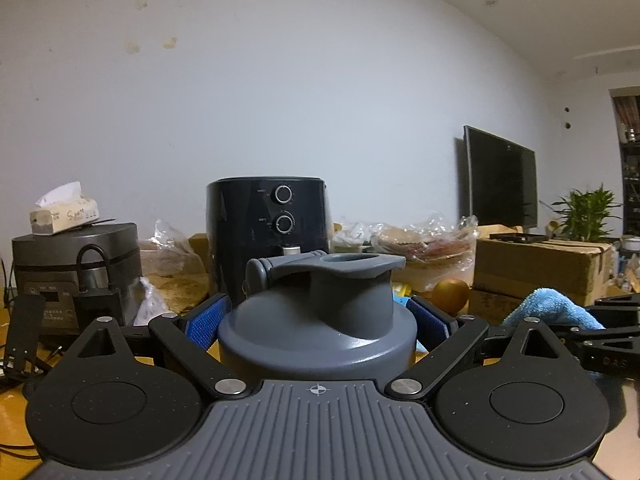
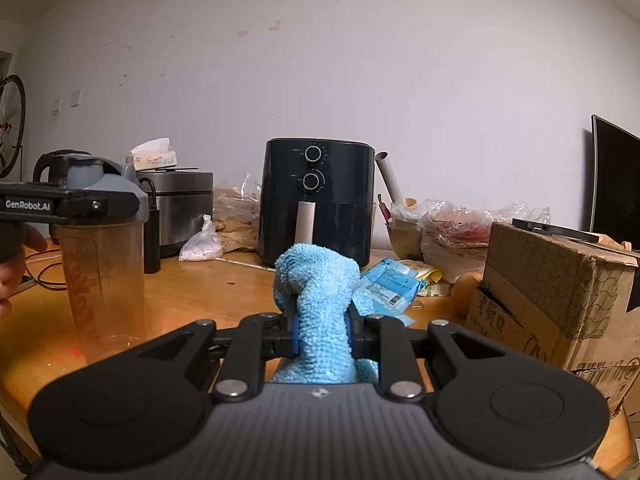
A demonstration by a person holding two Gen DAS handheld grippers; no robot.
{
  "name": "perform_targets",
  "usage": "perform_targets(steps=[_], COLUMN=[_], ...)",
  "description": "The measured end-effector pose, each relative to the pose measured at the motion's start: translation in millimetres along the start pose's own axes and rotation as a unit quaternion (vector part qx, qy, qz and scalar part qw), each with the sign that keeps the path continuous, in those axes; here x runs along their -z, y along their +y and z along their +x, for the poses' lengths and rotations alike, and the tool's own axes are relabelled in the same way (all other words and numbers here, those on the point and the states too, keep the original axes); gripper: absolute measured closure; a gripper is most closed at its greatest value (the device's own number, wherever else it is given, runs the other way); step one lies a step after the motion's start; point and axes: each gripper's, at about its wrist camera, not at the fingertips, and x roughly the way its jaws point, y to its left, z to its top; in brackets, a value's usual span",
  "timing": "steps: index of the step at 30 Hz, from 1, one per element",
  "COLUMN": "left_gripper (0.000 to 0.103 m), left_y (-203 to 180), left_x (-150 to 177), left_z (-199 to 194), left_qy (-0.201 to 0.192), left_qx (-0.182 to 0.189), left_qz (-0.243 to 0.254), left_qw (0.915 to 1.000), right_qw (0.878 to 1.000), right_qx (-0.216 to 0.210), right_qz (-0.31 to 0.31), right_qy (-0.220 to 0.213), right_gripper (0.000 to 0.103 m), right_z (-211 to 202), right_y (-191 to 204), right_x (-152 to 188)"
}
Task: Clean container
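The left gripper [image 1: 318, 320] pinches the shaker bottle [image 2: 102, 256] by its gray lid [image 1: 320, 312] on the wooden table [image 2: 192, 292], so the right gripper [image 2: 322, 334] (squeezing the blue cloth [image 2: 320, 292]) should rub the side gently, without tipping it.

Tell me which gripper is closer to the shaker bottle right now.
Left. The left gripper has its fingers clamped around the shaker bottle just below the lid. The right gripper sits off to the side, apart from it, holding the blue cloth.
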Motion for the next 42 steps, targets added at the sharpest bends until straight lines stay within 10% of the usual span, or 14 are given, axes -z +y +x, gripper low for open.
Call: perform_targets(steps=[42], left_gripper=[0.000], left_y=[-43], left_x=[-1], left_z=[16], left_qy=[0.002], left_qx=[-0.199], left_qz=[-0.028], left_qw=[0.9797], right_qw=[1.000], right_qx=[-0.011], right_qz=[0.003], right_qy=[0.000], right_gripper=[0.085], right_z=[0], right_y=[2], right_x=[1])
